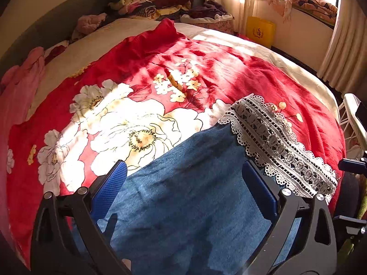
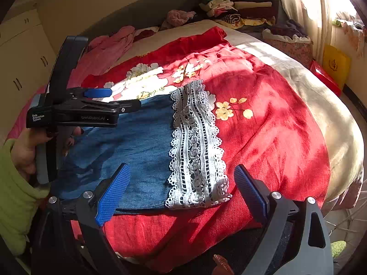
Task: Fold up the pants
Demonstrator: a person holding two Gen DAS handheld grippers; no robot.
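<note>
Blue denim pants (image 2: 142,142) with a white lace hem (image 2: 197,146) lie flat on a red floral blanket (image 2: 263,133) spread over the bed. My right gripper (image 2: 181,167) hovers open at the near edge, its blue pads (image 2: 112,194) straddling the hem's near corner. A hand in a green sleeve (image 2: 13,190) holds my left gripper (image 2: 125,98) over the far left of the denim. In the left wrist view the left gripper (image 1: 183,163) is open, with the denim (image 1: 188,194) filling the space under its wide-spread fingers and the lace hem (image 1: 275,142) running off to the right.
Stacks of folded clothes (image 2: 243,6) sit at the head of the bed, with a pink garment (image 2: 107,43) along the far left side. A yellow bag (image 2: 335,66) and curtains (image 2: 298,0) are at the right. White cupboards (image 2: 23,52) stand at the left, and a white wire rack (image 1: 351,123) is off the bed's right edge.
</note>
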